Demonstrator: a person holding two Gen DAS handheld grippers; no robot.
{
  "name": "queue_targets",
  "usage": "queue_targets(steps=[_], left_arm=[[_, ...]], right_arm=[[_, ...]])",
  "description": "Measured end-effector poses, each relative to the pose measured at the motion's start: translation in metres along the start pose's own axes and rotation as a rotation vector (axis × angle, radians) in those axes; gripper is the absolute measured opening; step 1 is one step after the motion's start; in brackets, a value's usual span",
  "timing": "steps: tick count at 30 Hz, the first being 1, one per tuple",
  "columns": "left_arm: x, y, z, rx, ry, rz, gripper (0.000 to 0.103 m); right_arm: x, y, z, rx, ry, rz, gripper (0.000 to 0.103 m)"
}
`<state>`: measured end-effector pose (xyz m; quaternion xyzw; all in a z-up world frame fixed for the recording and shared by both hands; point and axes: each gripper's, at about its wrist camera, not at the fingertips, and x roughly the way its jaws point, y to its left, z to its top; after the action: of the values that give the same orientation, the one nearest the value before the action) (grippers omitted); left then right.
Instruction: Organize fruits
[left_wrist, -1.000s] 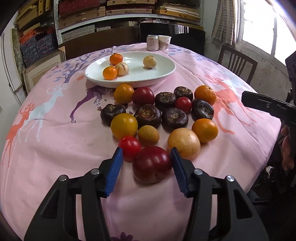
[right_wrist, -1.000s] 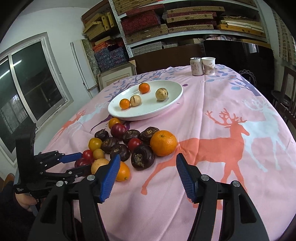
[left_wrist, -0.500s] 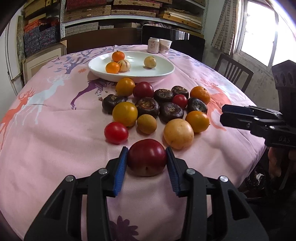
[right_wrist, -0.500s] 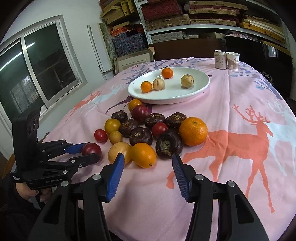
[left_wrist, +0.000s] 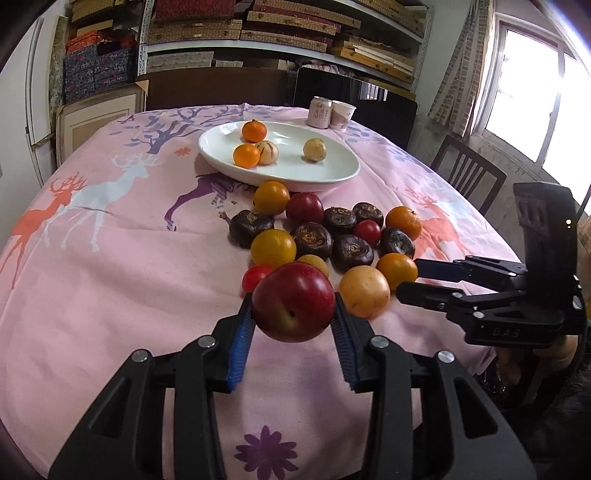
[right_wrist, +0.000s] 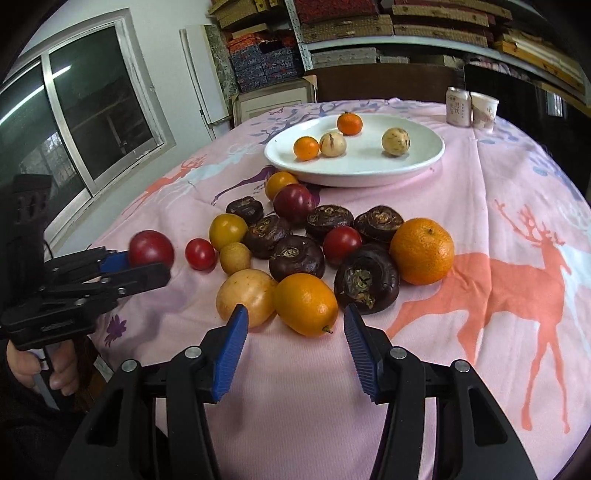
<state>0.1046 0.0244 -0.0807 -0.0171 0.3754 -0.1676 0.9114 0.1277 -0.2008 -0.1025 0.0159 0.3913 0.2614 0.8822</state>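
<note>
**Plum's in the left hand-held gripper**

My left hand-held gripper (left_wrist: 293, 319) is still squeezing in on the red plum (left_wrist: 293, 306), pads on both its sides, above the table's (left_wrist: 110, 288) near edge. Plum's round, dimple facing me. Right hand-held gripper (right_wrist: 295, 325) is spread, straddling the oval orange fruit (right_wrist: 306, 303), whose long axis runs crosswise.
</note>
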Motion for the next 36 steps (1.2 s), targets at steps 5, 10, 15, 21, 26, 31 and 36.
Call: queue_targets(steps=[5,10,15,21,26,31,36], left_arm=[[-0.001,0.001,-0.002,-0.002,0.002,-0.005,0.039],[0.0,0.002,-0.002,-0.01,0.0,-0.005,0.039],[-0.002,0.003,0.014,-0.006,-0.013,-0.013,0.039],[0.019,-0.001,0.088,0.056,-0.034,-0.02,0.04],[0.069,0.009,0.166,0.063,-0.05,0.026,0.04],[0.101,0.036,0.199,-0.007,-0.038,0.075,0.04],[0.064,0.031,0.172,0.015,-0.084,0.017,0.04]], right_arm=[[0.004,-0.009,0.001,0.058,-0.025,0.021,0.036],[0.0,-0.015,-0.002,0.082,-0.034,0.055,0.035],[-0.036,-0.015,0.014,0.034,-0.149,0.001,0.034],[-0.059,-0.045,0.085,0.005,-0.227,-0.072,0.023],[-0.031,-0.074,0.164,0.024,-0.236,-0.061,0.023],[0.008,-0.082,0.188,0.027,-0.151,-0.027,0.026],[0.007,-0.07,0.122,-0.128,-0.077,-0.153,0.051]])
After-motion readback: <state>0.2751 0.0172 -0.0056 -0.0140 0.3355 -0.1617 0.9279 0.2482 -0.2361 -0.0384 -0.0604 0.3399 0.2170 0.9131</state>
